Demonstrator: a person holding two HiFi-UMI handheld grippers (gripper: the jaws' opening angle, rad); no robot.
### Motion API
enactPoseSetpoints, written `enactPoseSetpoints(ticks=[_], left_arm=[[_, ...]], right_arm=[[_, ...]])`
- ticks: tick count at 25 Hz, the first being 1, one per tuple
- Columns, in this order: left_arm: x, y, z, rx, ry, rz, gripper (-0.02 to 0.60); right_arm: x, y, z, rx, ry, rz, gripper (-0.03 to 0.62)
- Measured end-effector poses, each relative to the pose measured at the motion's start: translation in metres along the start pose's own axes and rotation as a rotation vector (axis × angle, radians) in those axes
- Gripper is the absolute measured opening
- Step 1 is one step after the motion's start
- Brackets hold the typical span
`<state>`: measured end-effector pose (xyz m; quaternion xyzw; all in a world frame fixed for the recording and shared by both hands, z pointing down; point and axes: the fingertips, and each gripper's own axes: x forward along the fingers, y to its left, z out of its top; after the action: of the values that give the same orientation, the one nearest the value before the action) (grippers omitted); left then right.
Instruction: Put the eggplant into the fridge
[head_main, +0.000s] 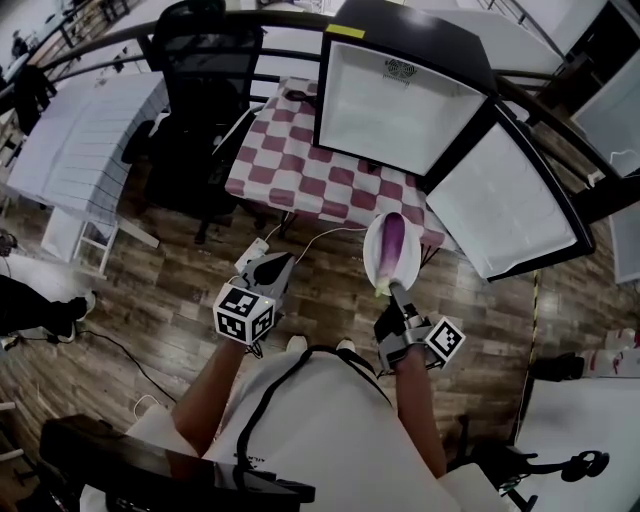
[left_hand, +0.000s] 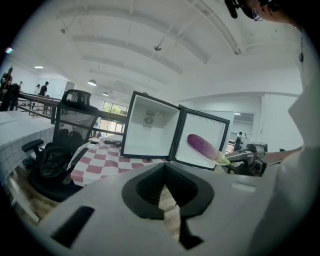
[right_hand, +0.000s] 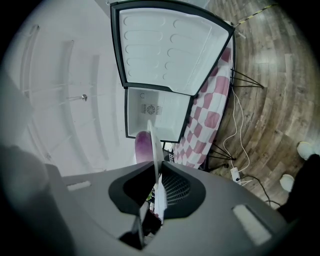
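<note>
A purple eggplant (head_main: 394, 240) with a green stem lies on a white plate (head_main: 372, 252). My right gripper (head_main: 393, 291) is shut on the plate's near rim and holds it up in front of the small fridge (head_main: 400, 100). The fridge stands on a checkered table, and its door (head_main: 505, 200) is swung wide open to the right. In the right gripper view the plate (right_hand: 153, 145) is edge-on between the jaws, with the eggplant (right_hand: 142, 146) on its left. My left gripper (head_main: 272, 262) is shut with nothing in it, left of the plate, and its own view shows the eggplant (left_hand: 202, 146) at the right.
The red-and-white checkered table (head_main: 300, 160) carries the fridge over a wooden floor. A black office chair (head_main: 200, 60) stands at its left, with a white bench (head_main: 90, 140) further left. Cables and a power strip (head_main: 255, 255) lie on the floor near the table's legs.
</note>
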<state>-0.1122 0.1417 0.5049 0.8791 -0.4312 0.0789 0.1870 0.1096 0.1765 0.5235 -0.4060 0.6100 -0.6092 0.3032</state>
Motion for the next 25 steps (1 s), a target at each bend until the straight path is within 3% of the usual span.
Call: enactPoseSetpoints(ticks=[16, 25], left_arm=[[-0.028, 0.025, -0.015, -0.026, -0.002, -0.027, 0.005], [-0.022, 0.032, -0.018, -0.032, 0.011, -0.03, 0.005]], right_arm=[[0.005, 0.006, -0.04, -0.006, -0.02, -0.001, 0.043], [0.011, -0.002, -0.037, 0.001, -0.026, -0.017, 0.043]])
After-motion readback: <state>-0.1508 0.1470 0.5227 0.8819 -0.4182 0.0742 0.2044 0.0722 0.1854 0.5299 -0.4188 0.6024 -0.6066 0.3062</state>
